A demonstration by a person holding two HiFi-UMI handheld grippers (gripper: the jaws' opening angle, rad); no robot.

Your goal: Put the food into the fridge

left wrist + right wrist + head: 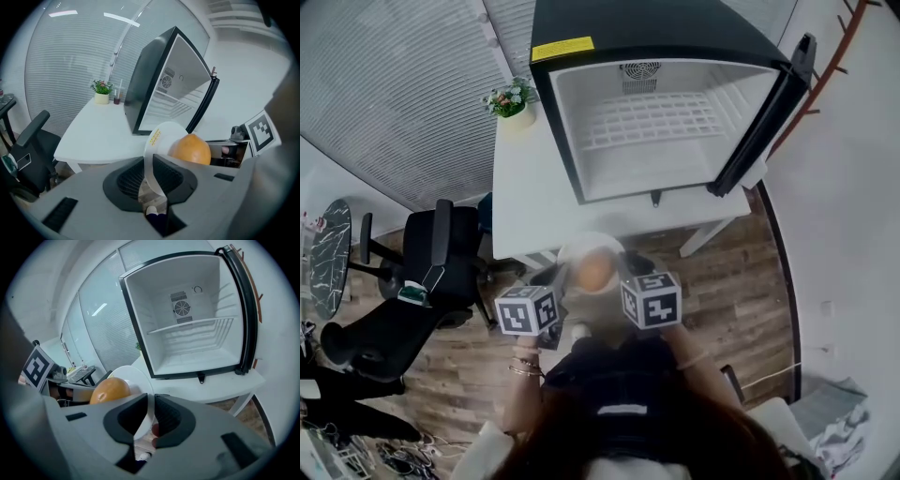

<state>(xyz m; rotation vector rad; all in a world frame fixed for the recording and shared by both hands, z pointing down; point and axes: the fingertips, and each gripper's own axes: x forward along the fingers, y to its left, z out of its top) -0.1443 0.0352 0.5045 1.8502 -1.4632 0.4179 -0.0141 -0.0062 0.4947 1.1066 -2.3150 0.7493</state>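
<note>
Round orange fruit on white plate, near black fridge standing wide open

This looks like an office. Ahead of the left tool and the right tool stands a white counter. It carries a small black fridge with its door open, and a potted plant sits at its far corner. Beyond the counter run partition walls covered with slatted blinds. To the left of the left tool, black swivel chairs stand on a wood-plank floor. Loose cables lie behind the chairs.
</note>
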